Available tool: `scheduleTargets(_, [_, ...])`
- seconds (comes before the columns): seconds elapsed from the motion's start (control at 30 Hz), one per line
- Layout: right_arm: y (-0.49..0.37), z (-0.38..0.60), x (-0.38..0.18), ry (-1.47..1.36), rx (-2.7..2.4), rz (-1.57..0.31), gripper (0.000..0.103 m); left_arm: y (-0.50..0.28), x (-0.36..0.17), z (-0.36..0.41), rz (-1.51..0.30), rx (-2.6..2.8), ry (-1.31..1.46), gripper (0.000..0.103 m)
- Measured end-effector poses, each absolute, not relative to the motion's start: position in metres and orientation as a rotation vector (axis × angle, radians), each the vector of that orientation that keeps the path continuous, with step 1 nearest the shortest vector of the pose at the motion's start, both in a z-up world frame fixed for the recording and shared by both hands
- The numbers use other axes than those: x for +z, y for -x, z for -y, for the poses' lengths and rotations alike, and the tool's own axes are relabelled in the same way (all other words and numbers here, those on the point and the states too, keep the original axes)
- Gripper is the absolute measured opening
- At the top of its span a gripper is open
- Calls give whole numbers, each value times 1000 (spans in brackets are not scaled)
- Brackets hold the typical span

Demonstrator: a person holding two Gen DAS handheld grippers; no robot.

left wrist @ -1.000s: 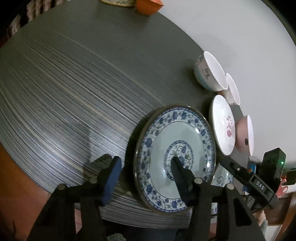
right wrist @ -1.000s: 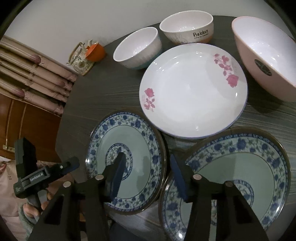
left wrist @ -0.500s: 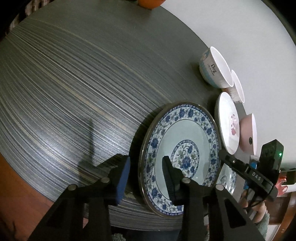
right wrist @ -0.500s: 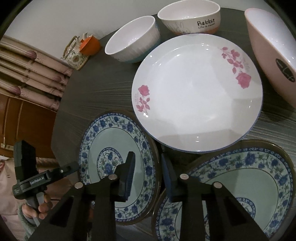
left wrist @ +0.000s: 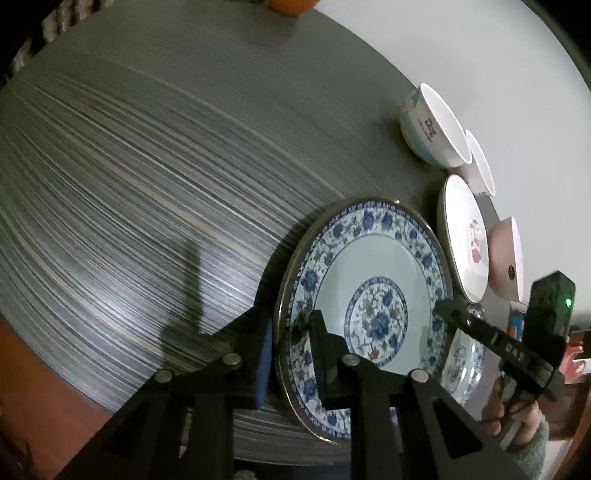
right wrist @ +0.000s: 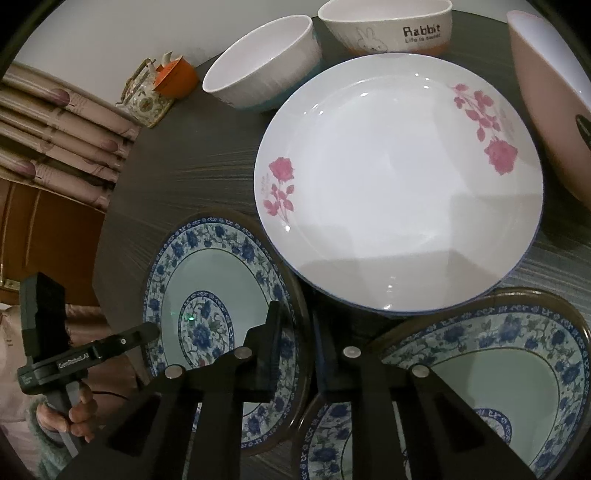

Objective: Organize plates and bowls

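A blue-and-white floral plate (left wrist: 369,266) (right wrist: 207,273) lies near the front edge of the dark round table (left wrist: 147,166). My left gripper (left wrist: 291,354) straddles its left rim with the jaws closing, one pad outside the rim and the other on the inner face. My right gripper (right wrist: 297,350) straddles the opposite rim of the same plate, its jaws closing too. To the right lies a second blue-and-white plate (right wrist: 498,362). Behind them sit a white plate with pink roses (right wrist: 399,184), a pink bowl (right wrist: 546,103), a white bowl (right wrist: 258,74) and a "Rabbit" bowl (right wrist: 388,29).
An orange cup (right wrist: 173,77) and an ornate holder (right wrist: 144,96) stand at the table's far side by the wall. Bare tabletop stretches left of the gripped plate. A hand (right wrist: 81,410) holds the left gripper's handle. Wooden furniture (right wrist: 44,229) stands beyond the table's edge.
Both grippers' jaws have narrowed from wide apart to tight around the blue-and-white plate's opposite rims. The right gripper has come lower and closer to the plates.
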State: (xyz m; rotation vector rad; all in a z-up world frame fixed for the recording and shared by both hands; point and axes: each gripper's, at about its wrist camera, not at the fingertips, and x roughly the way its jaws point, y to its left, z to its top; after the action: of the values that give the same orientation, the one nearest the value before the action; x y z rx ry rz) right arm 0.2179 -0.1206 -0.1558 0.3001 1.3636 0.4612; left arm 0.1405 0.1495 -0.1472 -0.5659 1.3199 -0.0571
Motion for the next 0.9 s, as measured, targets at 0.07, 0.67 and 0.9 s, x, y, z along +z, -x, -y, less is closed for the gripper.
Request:
scheduleTargets(0.07, [-213,119,-154,-296,459,-1360,15,-139,-141,-153,-1294,-40,553,18])
scheduleTargets(0.67, [-160,72,-124,-275,418,-1220,14,-136,-123,-203,-1170,86,539,20])
scheduleTargets(0.9, [-153,64,-135,-281,398,-1207,15,-140,-131,-206,-1171,91,524,20])
